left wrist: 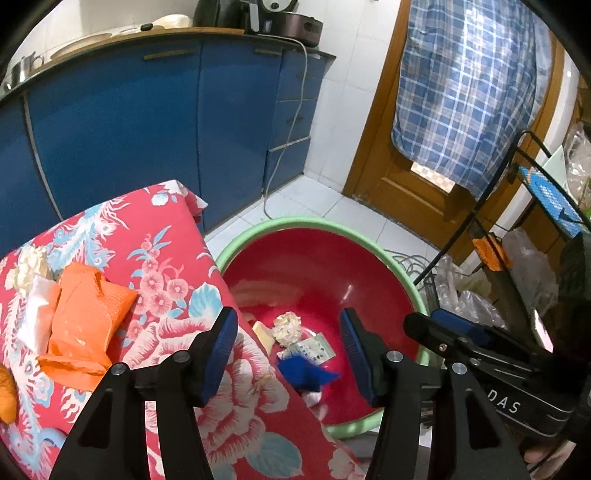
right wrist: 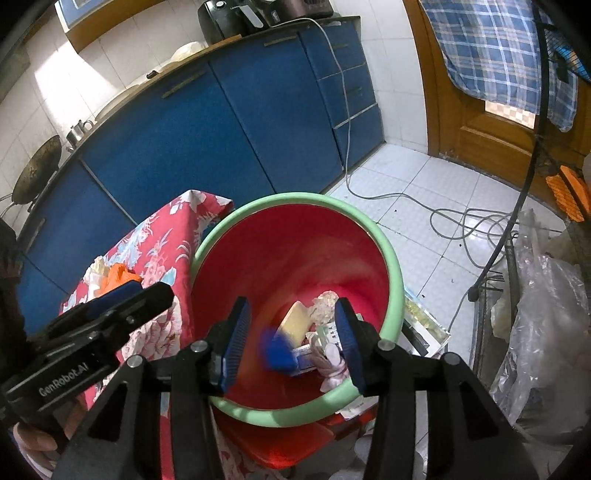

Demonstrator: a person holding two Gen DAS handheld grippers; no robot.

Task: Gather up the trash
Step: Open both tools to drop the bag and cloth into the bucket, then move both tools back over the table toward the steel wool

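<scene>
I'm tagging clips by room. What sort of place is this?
Most likely a home kitchen: blue cabinets under a counter, a wok and an air fryer on top.

Blue cabinets (left wrist: 122,122), white-tiled floor (right wrist: 417,192)

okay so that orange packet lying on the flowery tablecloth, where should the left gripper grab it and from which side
Probably the puffed right-hand corner of the orange packet, where it lifts off the tablecloth. Bring the left gripper in from the right and above, jaws open, one finger over and one under that raised edge, away from the white wrapper.
</scene>
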